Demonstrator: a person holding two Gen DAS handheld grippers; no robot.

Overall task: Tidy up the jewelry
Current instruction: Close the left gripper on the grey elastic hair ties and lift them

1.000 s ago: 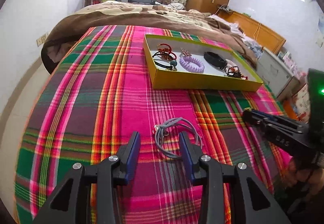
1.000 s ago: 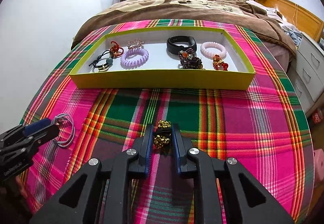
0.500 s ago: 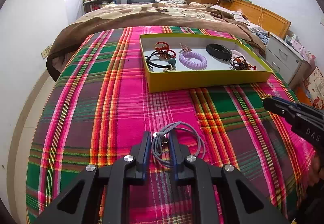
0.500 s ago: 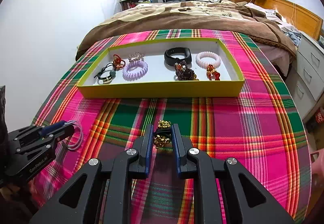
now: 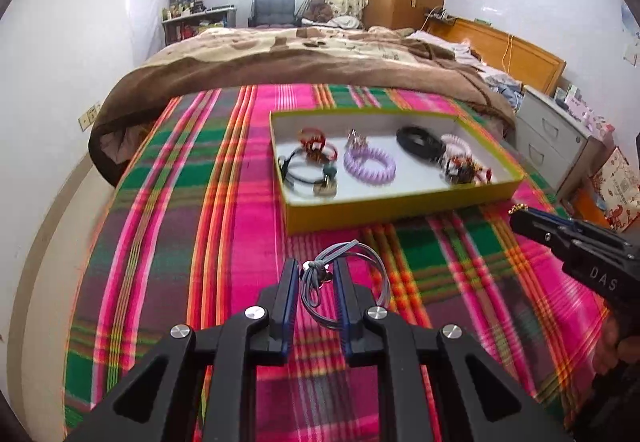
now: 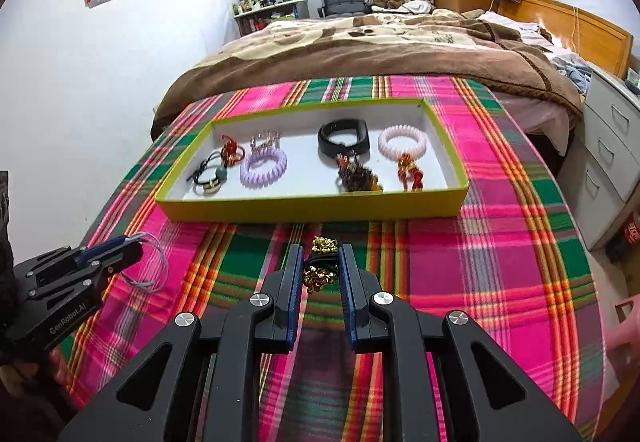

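My left gripper (image 5: 315,268) is shut on a grey cord bracelet (image 5: 344,284) and holds it above the plaid cloth, short of the yellow-green tray (image 5: 400,207). It also shows in the right wrist view (image 6: 132,242) with the grey loops (image 6: 150,266) hanging from its tip. My right gripper (image 6: 320,254) is shut on a gold bead hair tie (image 6: 320,262), in front of the tray (image 6: 312,208). In the tray lie a purple coil band (image 6: 264,167), a black band (image 6: 344,136), a pink coil band (image 6: 401,142) and several other pieces.
The plaid cloth (image 6: 480,242) covers the bed's foot; a brown blanket (image 6: 360,50) lies beyond the tray. White drawers (image 6: 608,146) stand to the right, a white wall to the left.
My left gripper closed on the grey cord bracelet and lifted it off the cloth. Both grippers rose and moved nearer the tray; the right kept hold of the gold hair tie.
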